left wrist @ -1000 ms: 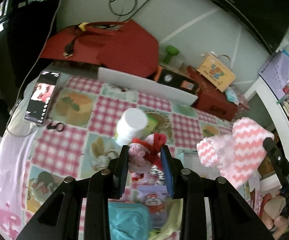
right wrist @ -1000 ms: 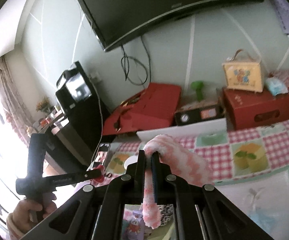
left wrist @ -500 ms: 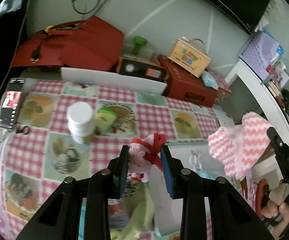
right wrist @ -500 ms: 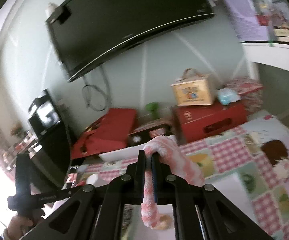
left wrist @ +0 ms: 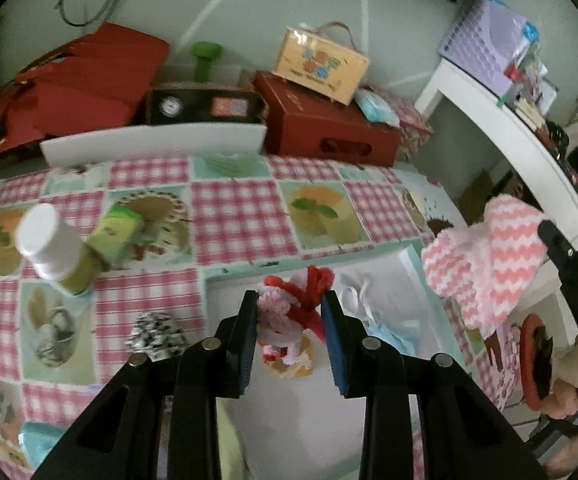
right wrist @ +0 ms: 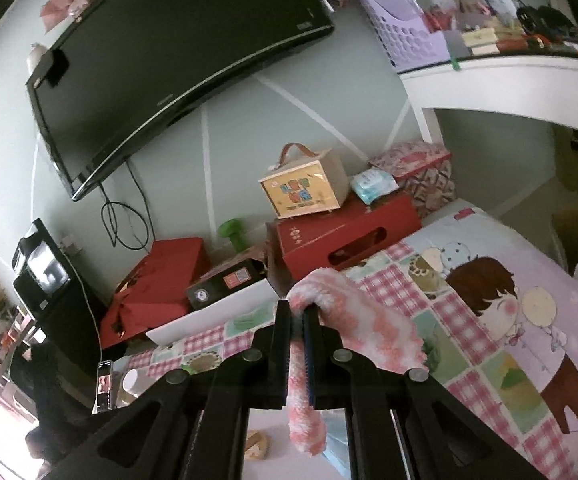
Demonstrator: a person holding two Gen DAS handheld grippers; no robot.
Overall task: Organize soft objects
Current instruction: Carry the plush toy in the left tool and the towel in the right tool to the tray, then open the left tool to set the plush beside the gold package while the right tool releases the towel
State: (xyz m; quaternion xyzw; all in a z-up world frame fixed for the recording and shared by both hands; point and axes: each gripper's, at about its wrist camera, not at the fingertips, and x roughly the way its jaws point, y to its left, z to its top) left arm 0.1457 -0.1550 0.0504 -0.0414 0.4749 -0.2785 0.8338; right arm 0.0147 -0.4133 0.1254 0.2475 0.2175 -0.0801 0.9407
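My left gripper (left wrist: pixel 290 308) is shut on a small pink and red plush toy (left wrist: pixel 289 316) and holds it over a white box (left wrist: pixel 301 416) with a mint rim on the checked table. My right gripper (right wrist: pixel 297 312) is shut on a pink and white zigzag fluffy cloth (right wrist: pixel 353 332), which hangs over both sides of the jaws. The same cloth (left wrist: pixel 489 264) shows at the right of the left wrist view, held above the box's right edge. A light blue soft item (left wrist: pixel 389 332) and a tan round item (left wrist: pixel 293 364) lie in the box.
A white-capped bottle (left wrist: pixel 55 252) and a green pack (left wrist: pixel 119 232) stand on the pink checked tablecloth (left wrist: pixel 241 216), with a black and white spotted item (left wrist: pixel 157 336) by the box. Red boxes (left wrist: pixel 325 132), a yellow case (left wrist: pixel 321 64) and a white board (left wrist: pixel 153 144) line the far edge.
Both grippers have swung to the right along the table, holding their items. The plush toy now hangs over the white box. The bottle and phone have slid to the left of view.
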